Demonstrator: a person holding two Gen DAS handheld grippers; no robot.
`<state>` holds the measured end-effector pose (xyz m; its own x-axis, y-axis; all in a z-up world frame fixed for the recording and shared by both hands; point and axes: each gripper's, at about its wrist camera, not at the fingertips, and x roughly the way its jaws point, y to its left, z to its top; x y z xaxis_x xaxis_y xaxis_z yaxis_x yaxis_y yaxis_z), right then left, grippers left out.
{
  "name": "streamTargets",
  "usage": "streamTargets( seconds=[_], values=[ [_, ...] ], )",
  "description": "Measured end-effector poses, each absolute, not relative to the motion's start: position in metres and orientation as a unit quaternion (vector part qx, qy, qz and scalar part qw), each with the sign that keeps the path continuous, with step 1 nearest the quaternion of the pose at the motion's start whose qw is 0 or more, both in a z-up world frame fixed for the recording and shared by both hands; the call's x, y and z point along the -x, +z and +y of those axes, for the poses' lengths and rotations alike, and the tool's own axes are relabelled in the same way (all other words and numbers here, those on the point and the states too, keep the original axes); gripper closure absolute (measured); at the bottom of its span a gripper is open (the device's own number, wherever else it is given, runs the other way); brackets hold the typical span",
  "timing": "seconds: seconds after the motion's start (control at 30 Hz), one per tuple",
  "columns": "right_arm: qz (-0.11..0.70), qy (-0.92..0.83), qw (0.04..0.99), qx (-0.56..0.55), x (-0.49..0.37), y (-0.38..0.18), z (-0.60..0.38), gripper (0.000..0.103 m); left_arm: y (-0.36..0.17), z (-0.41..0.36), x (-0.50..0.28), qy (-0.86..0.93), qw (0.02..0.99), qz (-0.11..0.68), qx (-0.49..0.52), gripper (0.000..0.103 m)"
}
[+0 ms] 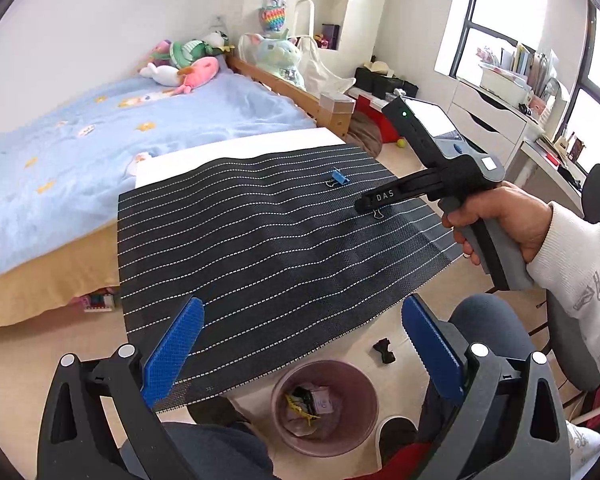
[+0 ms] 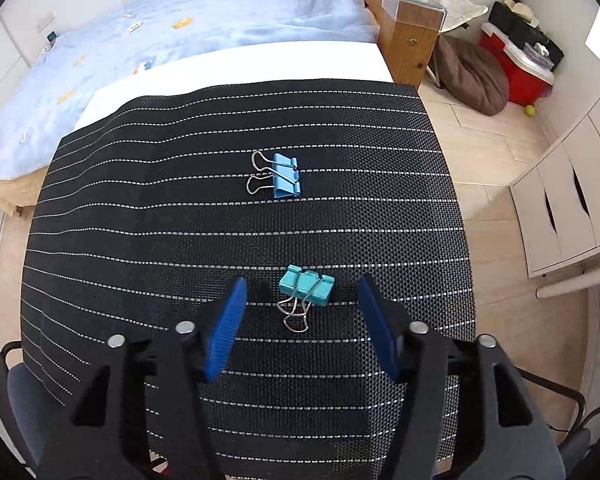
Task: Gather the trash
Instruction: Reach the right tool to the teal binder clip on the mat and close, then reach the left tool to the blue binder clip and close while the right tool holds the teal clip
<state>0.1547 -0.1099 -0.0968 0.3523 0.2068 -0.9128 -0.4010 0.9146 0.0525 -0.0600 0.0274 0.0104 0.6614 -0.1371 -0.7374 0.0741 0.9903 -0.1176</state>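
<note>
1. The right tool [image 2: 302, 320] stands spread wide and carries nothing; the teal binder clip [image 2: 307, 289] lies just ahead of its tips, centred in the gap, on the striped black mat [image 2: 140, 240] that covers the desk.
2. The clip's body runs crosswise to the tool's reach, wire handles pointing back toward it, so the fingers flank its short ends.
3. A second, blue binder clip [image 2: 286, 176] lies farther ahead on the same mat, near the middle.
4. The left tool [image 1: 300, 344] hangs released and empty over the mat's near edge, with the pink trash bin [image 1: 324, 408] on the floor below it.
5. The right tool is far nearer both clips; a short advance and a squeeze would likely take the teal one.
</note>
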Motion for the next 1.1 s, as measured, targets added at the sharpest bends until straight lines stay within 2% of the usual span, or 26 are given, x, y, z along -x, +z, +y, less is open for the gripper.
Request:
streamTargets(
  seconds=[0.07, 0.13, 0.57, 1.1],
  values=[
    [0.538, 0.181, 0.818, 0.092, -0.155, -0.097, -0.112, 0.061, 0.009, 0.028, 0.059, -0.059, 0.910, 0.409, 0.040, 0.008],
    [0.535, 0.178, 0.820, 0.097, -0.155, -0.096, -0.113, 0.076, 0.007, 0.027, 0.058, -0.061, 0.909, 0.410, 0.040, 0.008],
    [0.514, 0.223, 0.823, 0.090, -0.140, -0.078, -0.122, 0.076, 0.015, 0.019, 0.045, -0.072, 0.913, 0.400, 0.022, 0.008],
    [0.490, 0.286, 0.818, 0.096, -0.113, -0.041, -0.145, 0.076, 0.040, -0.002, -0.046, -0.132, 0.913, 0.382, -0.047, 0.008]
  ],
)
